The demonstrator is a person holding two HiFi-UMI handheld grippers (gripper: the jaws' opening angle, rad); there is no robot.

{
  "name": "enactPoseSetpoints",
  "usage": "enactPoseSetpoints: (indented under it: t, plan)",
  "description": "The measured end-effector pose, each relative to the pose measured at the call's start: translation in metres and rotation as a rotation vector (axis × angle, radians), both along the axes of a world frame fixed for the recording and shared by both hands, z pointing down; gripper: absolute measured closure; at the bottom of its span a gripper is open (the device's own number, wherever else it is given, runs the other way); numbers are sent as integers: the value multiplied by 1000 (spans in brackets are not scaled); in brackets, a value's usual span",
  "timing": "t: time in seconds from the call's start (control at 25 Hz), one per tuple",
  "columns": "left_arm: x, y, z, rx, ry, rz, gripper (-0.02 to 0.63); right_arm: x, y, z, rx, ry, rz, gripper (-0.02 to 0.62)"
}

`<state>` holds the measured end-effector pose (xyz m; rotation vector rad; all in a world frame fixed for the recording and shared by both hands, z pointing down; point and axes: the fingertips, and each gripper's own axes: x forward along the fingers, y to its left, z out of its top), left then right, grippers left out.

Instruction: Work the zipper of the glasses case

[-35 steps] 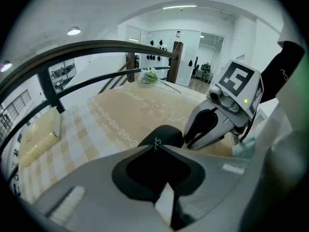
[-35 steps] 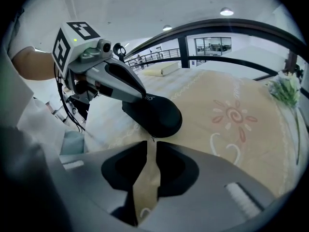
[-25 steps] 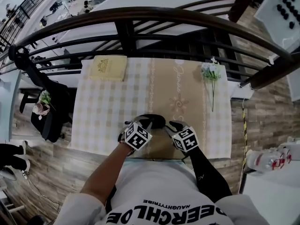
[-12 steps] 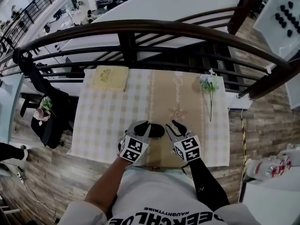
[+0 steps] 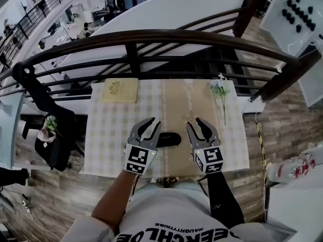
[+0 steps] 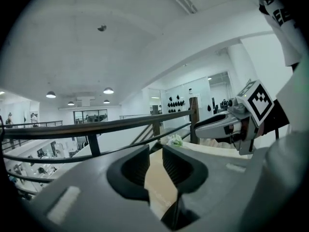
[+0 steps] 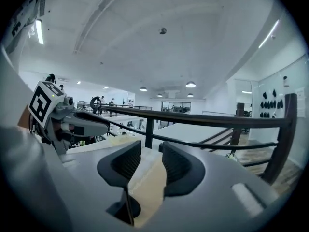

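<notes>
Checked surface (image 5: 111, 130) bears the case (image 5: 169, 139) near its front edge, between left tool (image 5: 151, 123) and right tool (image 5: 196, 123), both released, empty; the right's jaws have just been opening.

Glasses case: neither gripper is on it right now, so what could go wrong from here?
1. The glasses case lies loose on the tablecloth; a one-sided tug could just drag it.
2. The left gripper is open and empty, and the right gripper, jaws just opening, holds nothing. Both gripper views look over the railing, so re-aiming at the case may miss.
</notes>
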<state>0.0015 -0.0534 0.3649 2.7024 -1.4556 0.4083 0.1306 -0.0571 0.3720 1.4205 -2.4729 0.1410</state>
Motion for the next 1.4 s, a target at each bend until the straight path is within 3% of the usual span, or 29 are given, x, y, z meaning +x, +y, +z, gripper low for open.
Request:
enactPoseSetpoints:
  t: [0.32,0.64,1.0,1.12,1.2,1.28,1.4]
  plan:
    - [-19,3,-74,183,46,-7,495,-5,9,-69,178,-11,75,420]
    - [-43,19,-128,304,99,-48,488,-17,18,-99,250,-33,79,420]
    - [-52,29,-132,309,95,-35,488,-28,22,-100,264,-16,66,426]
    - [-55,30,-128,296,99,-42,491,-27,25,-98,261,-7,62,490]
    - [-58,32,-128,295,104,-53,517,-29,29,-100,268,-5,58,566]
    - [-62,35,-130,300,106,-63,604,-32,33,-103,280,-3,49,566]
    - [-64,37,-132,301,103,-69,606,-36,38,-106,300,16,33,566]
